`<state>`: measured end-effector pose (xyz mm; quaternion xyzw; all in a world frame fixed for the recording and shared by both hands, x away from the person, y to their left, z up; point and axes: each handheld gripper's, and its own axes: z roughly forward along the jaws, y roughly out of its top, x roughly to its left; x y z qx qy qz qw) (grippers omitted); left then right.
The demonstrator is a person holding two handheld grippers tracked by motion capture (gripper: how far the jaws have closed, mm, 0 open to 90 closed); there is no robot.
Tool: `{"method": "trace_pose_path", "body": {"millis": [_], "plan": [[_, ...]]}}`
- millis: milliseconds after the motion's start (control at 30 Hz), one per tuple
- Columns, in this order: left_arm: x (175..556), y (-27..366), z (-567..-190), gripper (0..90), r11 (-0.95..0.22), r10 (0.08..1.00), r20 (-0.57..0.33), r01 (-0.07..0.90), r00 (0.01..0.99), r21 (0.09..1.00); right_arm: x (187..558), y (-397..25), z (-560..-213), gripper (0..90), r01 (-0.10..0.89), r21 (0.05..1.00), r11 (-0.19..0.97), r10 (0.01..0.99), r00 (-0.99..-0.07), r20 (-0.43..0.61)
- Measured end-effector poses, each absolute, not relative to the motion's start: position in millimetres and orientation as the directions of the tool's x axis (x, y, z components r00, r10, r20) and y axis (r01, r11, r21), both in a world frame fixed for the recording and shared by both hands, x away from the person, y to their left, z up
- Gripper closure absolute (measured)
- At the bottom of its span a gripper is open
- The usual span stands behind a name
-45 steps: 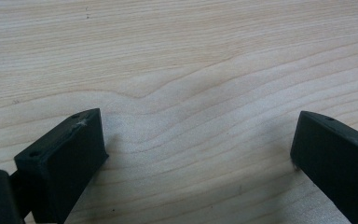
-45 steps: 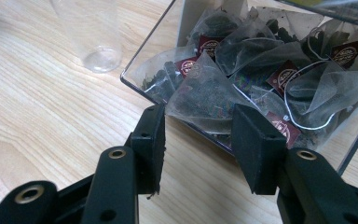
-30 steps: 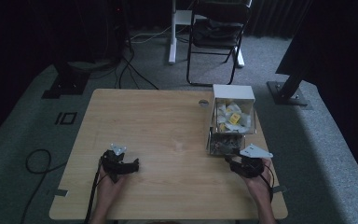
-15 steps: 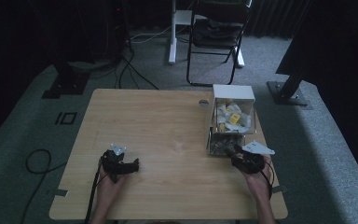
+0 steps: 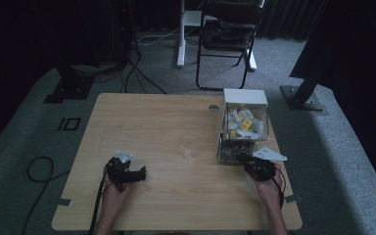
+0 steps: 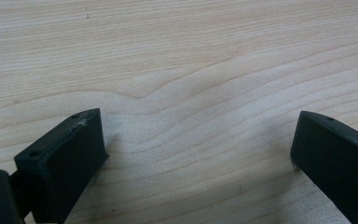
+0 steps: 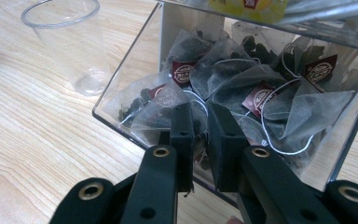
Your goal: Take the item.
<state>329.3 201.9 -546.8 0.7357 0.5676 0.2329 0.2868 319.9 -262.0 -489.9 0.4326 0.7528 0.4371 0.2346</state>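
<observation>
Right gripper (image 7: pixel 199 116) is reaching into the open lower compartment of the clear tea-bag dispenser (image 5: pixel 244 117) at the table's 3 o'clock edge; jaws are standing narrow, nearly together, around a fold of a mesh pyramid tea bag (image 7: pixel 168 114) at the front of the pile, though I cannot tell if they are actually pinching it. More pyramid tea bags (image 7: pixel 270 100) are lying at 2 o'clock behind it. Clear plastic cup (image 7: pixel 67 44) is standing at 10 o'clock, just beside the dispenser. Left gripper (image 6: pixel 198 140) is resting with jaws wide apart over bare wooden table (image 6: pixel 177 56), well apart at 7 o'clock.
</observation>
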Motion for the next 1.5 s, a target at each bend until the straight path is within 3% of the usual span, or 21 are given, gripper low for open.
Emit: {"method": "trace_pose_path", "body": {"millis": [1500], "plan": [[329.3,201.8,-546.8,3.6,-0.191,0.969,0.017,0.702,0.247,0.686,306.7,-254.4,-461.5,82.0,0.377,0.891,0.251,0.844,-0.536,-0.011]]}}
